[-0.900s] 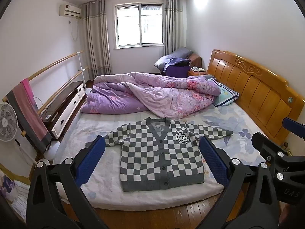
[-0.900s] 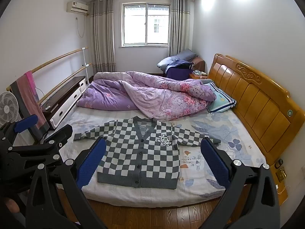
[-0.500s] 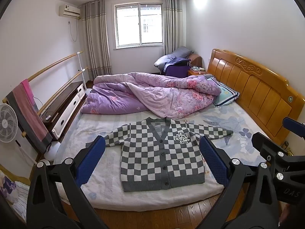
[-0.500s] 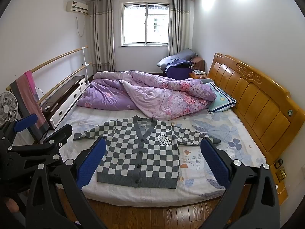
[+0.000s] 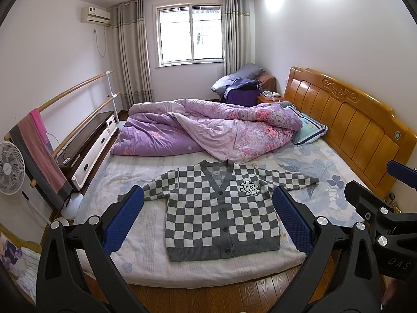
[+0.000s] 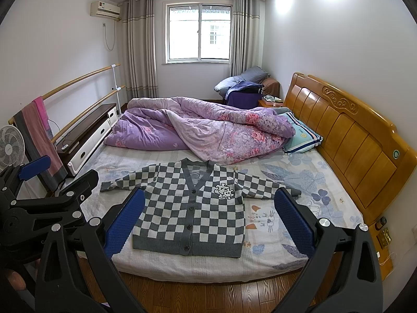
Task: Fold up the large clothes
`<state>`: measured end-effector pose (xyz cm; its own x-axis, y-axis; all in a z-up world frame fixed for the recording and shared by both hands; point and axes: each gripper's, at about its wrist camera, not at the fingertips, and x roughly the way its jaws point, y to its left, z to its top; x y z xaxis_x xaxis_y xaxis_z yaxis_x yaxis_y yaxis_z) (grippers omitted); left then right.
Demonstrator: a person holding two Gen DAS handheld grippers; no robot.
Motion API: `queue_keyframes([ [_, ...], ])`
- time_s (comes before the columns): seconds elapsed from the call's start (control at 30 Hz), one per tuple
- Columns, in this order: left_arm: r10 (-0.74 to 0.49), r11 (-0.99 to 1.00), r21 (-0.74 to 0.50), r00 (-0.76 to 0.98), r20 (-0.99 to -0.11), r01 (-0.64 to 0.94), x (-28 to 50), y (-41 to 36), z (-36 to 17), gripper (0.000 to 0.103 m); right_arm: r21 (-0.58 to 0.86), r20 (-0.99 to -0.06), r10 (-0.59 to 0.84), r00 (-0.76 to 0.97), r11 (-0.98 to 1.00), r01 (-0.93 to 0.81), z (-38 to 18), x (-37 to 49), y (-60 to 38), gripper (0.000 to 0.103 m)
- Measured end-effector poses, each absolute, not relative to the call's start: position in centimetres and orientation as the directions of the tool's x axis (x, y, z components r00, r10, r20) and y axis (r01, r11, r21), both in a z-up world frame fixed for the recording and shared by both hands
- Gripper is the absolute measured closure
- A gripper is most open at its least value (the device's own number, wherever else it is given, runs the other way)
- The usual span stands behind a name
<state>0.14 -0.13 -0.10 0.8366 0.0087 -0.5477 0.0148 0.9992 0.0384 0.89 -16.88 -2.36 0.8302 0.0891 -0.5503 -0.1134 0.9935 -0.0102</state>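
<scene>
A grey-and-white checked cardigan (image 5: 221,208) (image 6: 192,208) lies flat and buttoned on the near part of the bed (image 5: 146,258) (image 6: 271,250), both sleeves spread sideways, hem toward me. My left gripper (image 5: 208,221) hangs open over the floor in front of the bed, well short of the cardigan, nothing between its blue pads (image 5: 125,221). My right gripper (image 6: 208,221) is open too, held beside the left one at the same distance. The right gripper (image 5: 391,208) also shows at the edge of the left wrist view, and the left gripper (image 6: 47,190) in the right wrist view.
A rumpled purple quilt (image 5: 208,130) and a striped pillow (image 5: 310,130) fill the far half of the bed. The wooden headboard (image 5: 351,130) runs along the right. On the left stand a low cabinet (image 5: 88,143), rails with a towel (image 5: 39,156), and a fan (image 5: 10,167). Wood floor (image 6: 208,297) lies below.
</scene>
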Motion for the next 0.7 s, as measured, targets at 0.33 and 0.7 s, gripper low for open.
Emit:
queue_keyframes([
  [0.33,0.010,0.999,0.042,0.838,-0.546,0.015,-0.21,-0.14,-0.32,0.005,-0.008,-0.552,0.088,0.829,0.994,-0.110,-2.33,0.78,-16.78,0.007],
  [0.7,0.009,0.999,0.039,0.835,-0.550,0.014,-0.40,-0.09,-0.62,0.005,-0.006,-0.553,0.087,0.828,0.994,-0.109,-2.40,0.78,-16.89,0.007],
])
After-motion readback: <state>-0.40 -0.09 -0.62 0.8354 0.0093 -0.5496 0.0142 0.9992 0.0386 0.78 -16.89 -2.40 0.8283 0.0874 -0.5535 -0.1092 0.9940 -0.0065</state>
